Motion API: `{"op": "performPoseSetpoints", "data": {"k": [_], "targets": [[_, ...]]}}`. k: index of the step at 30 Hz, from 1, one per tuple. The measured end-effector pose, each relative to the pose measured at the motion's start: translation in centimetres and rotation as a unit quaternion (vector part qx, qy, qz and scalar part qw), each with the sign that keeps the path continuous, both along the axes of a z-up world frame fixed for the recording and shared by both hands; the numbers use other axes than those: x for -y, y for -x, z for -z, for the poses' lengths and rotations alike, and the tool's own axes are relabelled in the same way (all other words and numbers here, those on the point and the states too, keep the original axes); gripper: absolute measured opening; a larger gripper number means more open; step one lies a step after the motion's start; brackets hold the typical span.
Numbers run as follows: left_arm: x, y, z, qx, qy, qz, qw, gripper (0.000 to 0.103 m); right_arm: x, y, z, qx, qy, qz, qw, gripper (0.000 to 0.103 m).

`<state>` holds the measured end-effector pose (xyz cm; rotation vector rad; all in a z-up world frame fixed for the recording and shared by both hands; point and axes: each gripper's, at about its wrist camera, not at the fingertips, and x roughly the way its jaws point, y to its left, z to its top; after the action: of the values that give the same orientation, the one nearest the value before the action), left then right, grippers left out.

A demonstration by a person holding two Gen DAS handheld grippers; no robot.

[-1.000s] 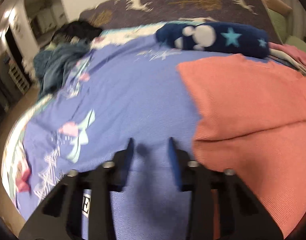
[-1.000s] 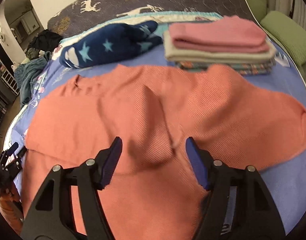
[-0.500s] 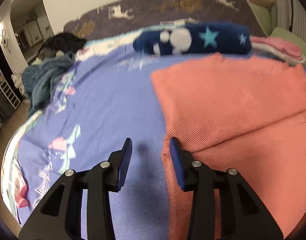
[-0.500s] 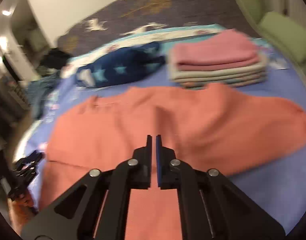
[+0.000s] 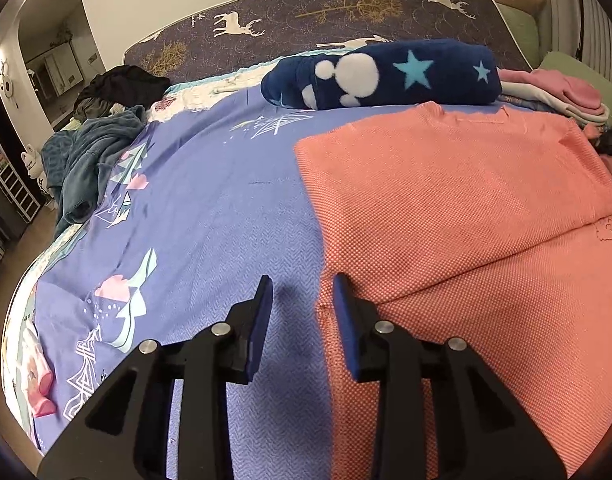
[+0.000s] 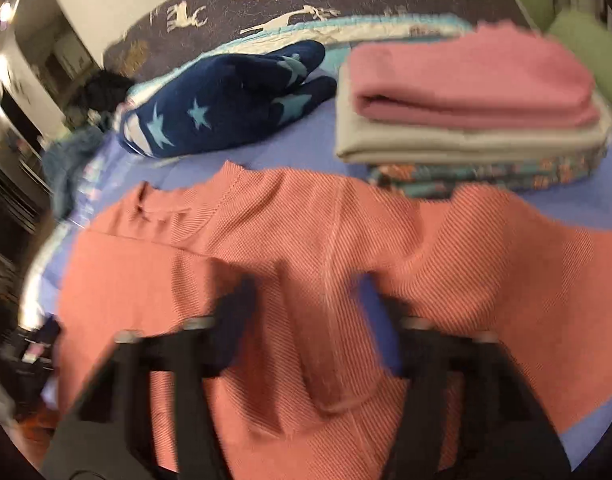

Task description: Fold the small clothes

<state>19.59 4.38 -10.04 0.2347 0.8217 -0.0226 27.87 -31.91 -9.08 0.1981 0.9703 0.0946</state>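
Note:
A salmon knit sweater [image 5: 458, 216] lies spread on the purple bedsheet [image 5: 209, 216], with one side folded over its body. My left gripper [image 5: 301, 292] is open and empty, low over the sweater's left edge, one finger over the sheet and one over the knit. In the right wrist view the sweater [image 6: 289, 248] fills the middle. My right gripper [image 6: 314, 300] is open wide above a raised fold of the sweater; the view is blurred.
A navy star-patterned fleece roll [image 5: 386, 74] lies behind the sweater. A stack of folded clothes [image 6: 466, 104] with a pink one on top sits at the back right. Loose teal and dark clothes [image 5: 93, 148] lie at the bed's left edge.
My right gripper, shut half a second ago, has opened wide and moved closer over the sweater. My left gripper has shifted right until its right finger is over the sweater's edge.

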Motion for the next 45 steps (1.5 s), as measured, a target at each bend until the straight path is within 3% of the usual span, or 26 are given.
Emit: {"op": "performPoseSetpoints", "data": {"k": [3,5,9,13,15,16,17,18,19,20,23,27,32,34,39,43,44,45], "targets": [[-0.1,0.1,0.0,0.001,0.001,0.000,1.0000,0.034,0.9,2.6,-2.5,0.055,-0.029,0.015,0.998,0.003],[-0.1,0.0,0.0,0.001,0.001,0.000,1.0000,0.034,2.2,4.0,-3.3,0.067,-0.037,0.038,0.996,0.000],[-0.1,0.0,0.0,0.001,0.002,0.000,1.0000,0.034,4.4,5.0,-2.6,0.052,-0.019,0.062,0.997,0.000],[0.0,0.0,0.0,0.001,0.006,-0.001,1.0000,0.034,3.6,5.2,-1.3,0.030,-0.055,0.009,0.998,0.006],[0.0,0.0,0.0,0.001,0.005,-0.002,1.0000,0.035,1.9,4.6,-0.5,0.012,-0.041,-0.016,0.999,0.022],[0.0,0.0,0.0,0.002,0.005,-0.002,1.0000,0.035,1.2,4.5,-0.1,0.001,-0.032,-0.025,0.999,0.036],[-0.1,0.0,0.0,0.002,0.006,-0.002,1.0000,0.035,0.3,4.5,0.5,-0.007,-0.013,-0.032,0.999,0.040],[-0.1,0.0,0.0,0.001,0.006,-0.002,1.0000,0.035,-0.3,4.5,0.8,-0.006,0.009,-0.031,0.999,0.039],[-0.1,0.0,0.0,0.002,0.006,-0.002,1.0000,0.035,-0.8,4.6,0.8,-0.001,0.035,-0.026,0.999,0.026],[-0.1,0.0,0.0,0.002,0.005,-0.002,1.0000,0.035,-1.1,4.9,0.5,0.005,0.054,-0.013,0.998,0.002],[-0.1,0.0,0.0,0.002,0.005,-0.002,1.0000,0.035,-1.0,7.1,-1.7,0.030,0.060,0.028,0.997,0.002],[-0.1,0.0,0.0,0.002,0.007,-0.003,1.0000,0.036,-0.1,9.9,-4.0,0.064,0.058,0.031,0.996,0.002],[-0.6,0.0,-0.1,0.001,0.020,-0.008,0.9998,0.039,1.2,9.8,-1.6,-0.005,0.066,0.045,0.997,0.005],[-0.7,-0.1,-0.1,-0.001,0.025,-0.009,0.9996,0.040,1.4,9.7,-0.5,-0.020,0.039,0.041,0.998,0.009],[-0.8,-0.1,0.0,0.000,0.026,-0.009,0.9996,0.040,3.0,7.2,-1.3,0.016,-0.057,0.032,0.998,0.020],[-1.1,-0.2,0.0,-0.003,0.038,-0.009,0.9992,0.040,2.1,3.5,-0.5,-0.014,-0.084,0.002,0.996,0.034],[-1.2,-0.2,0.0,-0.004,0.042,-0.010,0.9991,0.040,0.9,2.8,-0.1,-0.027,-0.083,-0.010,0.996,0.033],[-1.2,-0.2,0.0,-0.004,0.046,-0.010,0.9989,0.040,-0.1,2.6,0.0,-0.028,-0.086,-0.023,0.996,0.024]]}}
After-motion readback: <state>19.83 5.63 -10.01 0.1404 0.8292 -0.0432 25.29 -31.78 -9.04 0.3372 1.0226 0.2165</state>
